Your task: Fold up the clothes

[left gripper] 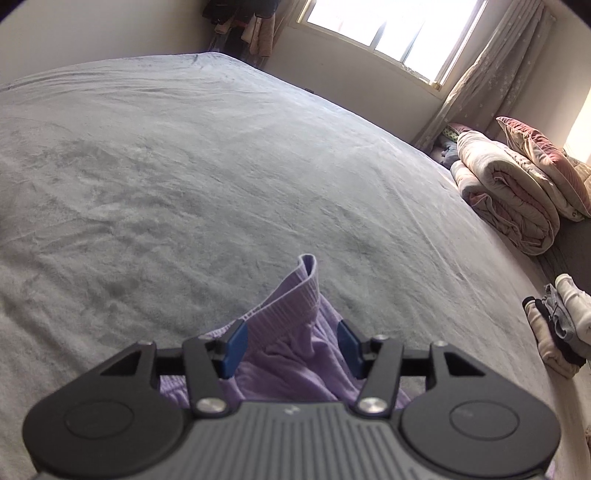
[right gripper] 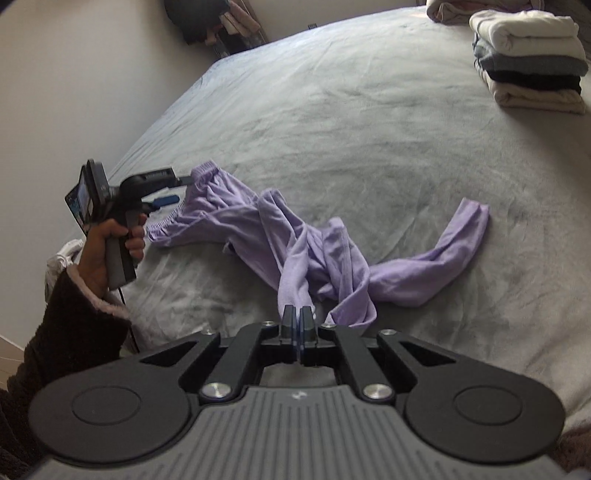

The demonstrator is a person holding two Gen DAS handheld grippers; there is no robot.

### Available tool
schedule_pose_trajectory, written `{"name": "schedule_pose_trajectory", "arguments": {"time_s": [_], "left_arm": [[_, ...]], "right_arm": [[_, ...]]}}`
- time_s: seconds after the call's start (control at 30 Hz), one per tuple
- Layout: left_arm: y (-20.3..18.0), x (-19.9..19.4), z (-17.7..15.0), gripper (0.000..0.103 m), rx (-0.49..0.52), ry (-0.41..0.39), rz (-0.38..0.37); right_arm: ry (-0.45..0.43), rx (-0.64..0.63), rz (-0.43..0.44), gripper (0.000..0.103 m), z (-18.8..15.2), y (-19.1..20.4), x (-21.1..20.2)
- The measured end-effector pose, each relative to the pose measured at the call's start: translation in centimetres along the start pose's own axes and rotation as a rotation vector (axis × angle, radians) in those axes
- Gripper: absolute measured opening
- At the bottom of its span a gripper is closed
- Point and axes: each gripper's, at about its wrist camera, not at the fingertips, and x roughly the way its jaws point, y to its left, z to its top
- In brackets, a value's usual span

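The right claw [right gripper: 300, 314] is pinched closed on a hem of the lilac trousers [right gripper: 295, 240]. The left claw [left gripper: 291, 341] stands spread, its blue pads either side of the ribbed waistband [left gripper: 291, 299]. The trousers lie twisted on the grey bed [right gripper: 369, 122], long axis running from the waistband at left to the leg ends at right. Only the right wrist view shows the full garment and the left hand [right gripper: 110, 251]; the left wrist view shows a rolled quilt [left gripper: 506, 199]. Both show folded clothes [right gripper: 532, 55].

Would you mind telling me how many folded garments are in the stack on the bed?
4, piled on the grey bed: white folded garment on top, grey, black, cream lowest. Others may be hidden.
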Motion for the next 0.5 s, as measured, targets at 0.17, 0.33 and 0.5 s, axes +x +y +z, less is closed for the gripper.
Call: {"name": "schedule_pose_trajectory", "arguments": {"time_s": [0.17, 0.33, 0.5], "left_arm": [[-0.1, 1.6, 0.4, 0.053, -0.044, -0.002, 0.005], [-0.2, 2.5, 0.6, 0.049, -0.066, -0.007, 0.014], [-0.3, 3.3, 0.7, 0.044, -0.081, -0.014, 0.024]], "right_arm": [[0.108, 0.019, -0.054, 0.002, -1.3, -1.7, 2.8], [0.169, 0.068, -0.075, 0.007, -2.0, -3.8, 4.0], [0.118, 0.084, -0.095, 0.027, -0.4, -4.6, 3.0]]}}
